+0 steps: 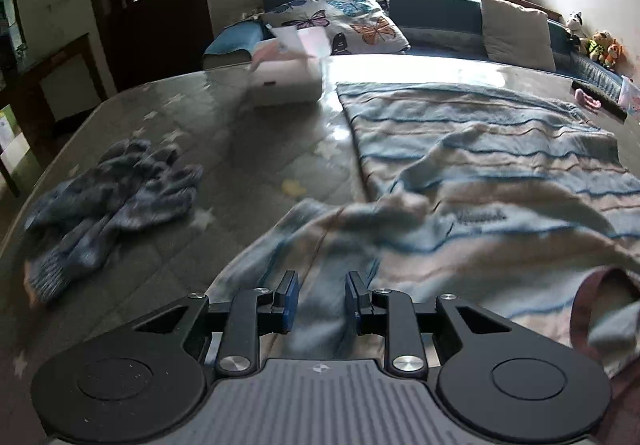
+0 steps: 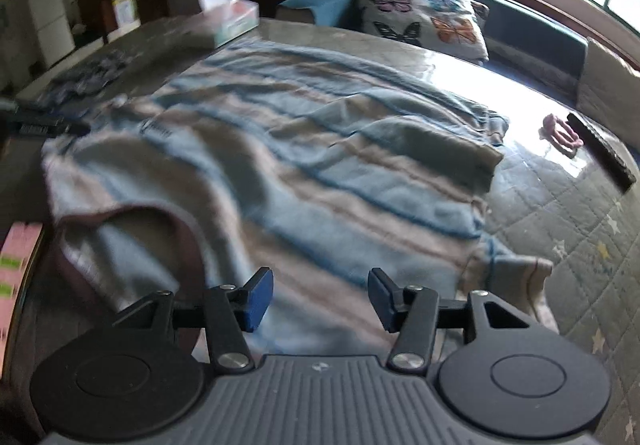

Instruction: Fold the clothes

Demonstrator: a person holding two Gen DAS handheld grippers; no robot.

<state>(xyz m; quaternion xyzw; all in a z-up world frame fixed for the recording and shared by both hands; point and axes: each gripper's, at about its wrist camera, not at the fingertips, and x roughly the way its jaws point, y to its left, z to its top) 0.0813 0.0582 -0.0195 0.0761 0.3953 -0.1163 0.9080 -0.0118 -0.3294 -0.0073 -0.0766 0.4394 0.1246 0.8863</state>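
Observation:
A knitted sweater [image 1: 500, 173] with pale blue, beige and pink stripes lies spread on the quilted table cover; its dark pink neckline [image 1: 592, 309] faces the near edge. My left gripper [image 1: 322, 301] hovers over the sweater's near left part, open, with a ridge of cloth showing between the blue pads but not pinched. In the right wrist view the sweater [image 2: 280, 133] fills the middle, its neckline [image 2: 132, 229] at lower left and a sleeve folded in at the right. My right gripper [image 2: 320, 299] stands open above the near hem, nothing gripped.
A grey-blue knitted garment [image 1: 112, 201] lies crumpled at the table's left. A tissue box [image 1: 286, 81] stands at the far edge. A black remote [image 2: 600, 149] and a small pink item [image 2: 560, 133] lie at the far right. Behind is a sofa with a butterfly pillow [image 1: 340, 21].

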